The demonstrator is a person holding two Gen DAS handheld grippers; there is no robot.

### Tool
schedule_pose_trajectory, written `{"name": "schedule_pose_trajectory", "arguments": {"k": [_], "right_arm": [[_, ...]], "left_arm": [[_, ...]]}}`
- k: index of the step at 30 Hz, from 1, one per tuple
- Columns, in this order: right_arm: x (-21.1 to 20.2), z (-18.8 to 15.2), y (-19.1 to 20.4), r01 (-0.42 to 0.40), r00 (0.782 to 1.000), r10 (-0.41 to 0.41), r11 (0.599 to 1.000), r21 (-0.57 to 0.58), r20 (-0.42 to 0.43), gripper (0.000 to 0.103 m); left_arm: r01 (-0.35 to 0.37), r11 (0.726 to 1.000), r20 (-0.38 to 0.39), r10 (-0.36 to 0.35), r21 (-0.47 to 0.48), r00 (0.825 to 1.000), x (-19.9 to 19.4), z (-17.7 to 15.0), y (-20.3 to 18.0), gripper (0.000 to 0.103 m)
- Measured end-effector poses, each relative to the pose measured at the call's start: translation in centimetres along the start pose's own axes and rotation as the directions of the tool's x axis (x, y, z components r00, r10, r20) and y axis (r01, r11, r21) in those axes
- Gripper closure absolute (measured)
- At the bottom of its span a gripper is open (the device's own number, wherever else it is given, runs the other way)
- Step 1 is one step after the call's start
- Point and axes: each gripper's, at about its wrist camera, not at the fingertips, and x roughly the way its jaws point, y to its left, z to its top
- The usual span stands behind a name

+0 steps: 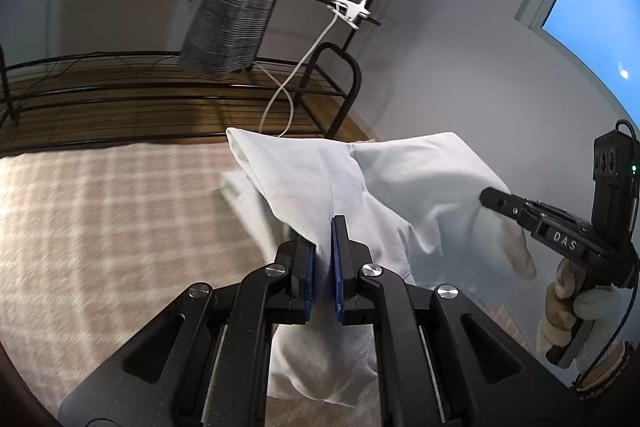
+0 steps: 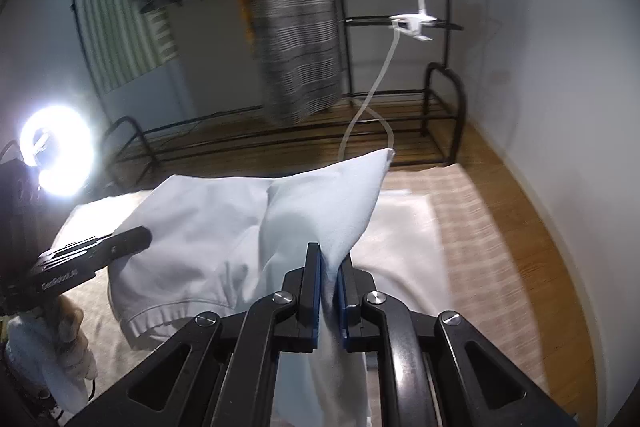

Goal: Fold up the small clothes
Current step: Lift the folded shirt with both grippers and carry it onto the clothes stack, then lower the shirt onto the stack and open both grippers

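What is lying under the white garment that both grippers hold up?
Under the white garment lies a checked cloth and another flat white piece. How far that piece reaches beneath is covered.

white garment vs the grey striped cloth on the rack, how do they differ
The white garment is plain and pale; the grey striped cloth is dark with fine stripes. The white garment is lifted over the checked mat, pinched by the left tongs and the right tongs, both shut on it; the grey striped cloth hangs free from the black rack, untouched. The garment bunches into peaks; the cloth drapes straight. Both are fabric.
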Motion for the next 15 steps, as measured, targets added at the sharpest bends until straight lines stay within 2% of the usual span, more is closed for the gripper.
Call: {"name": "schedule_pose_trajectory", "arguments": {"k": [5, 15], "right_arm": [[1.5, 1.3, -4.0, 0.028, 1.000, -0.028, 0.999, 0.031, 0.011, 0.099], [6.2, 1.4, -6.3, 0.055, 0.998, -0.055, 0.998, 0.009, -0.025, 0.099]], "left_arm": [[-0.005, 1.000, -0.005, 0.005, 0.017, 1.000, 3.2, 0.7, -1.6, 0.098], [-0.051, 0.998, -0.046, 0.053, 0.042, 0.998, 7.7, 0.4, -1.8, 0.098]]}}
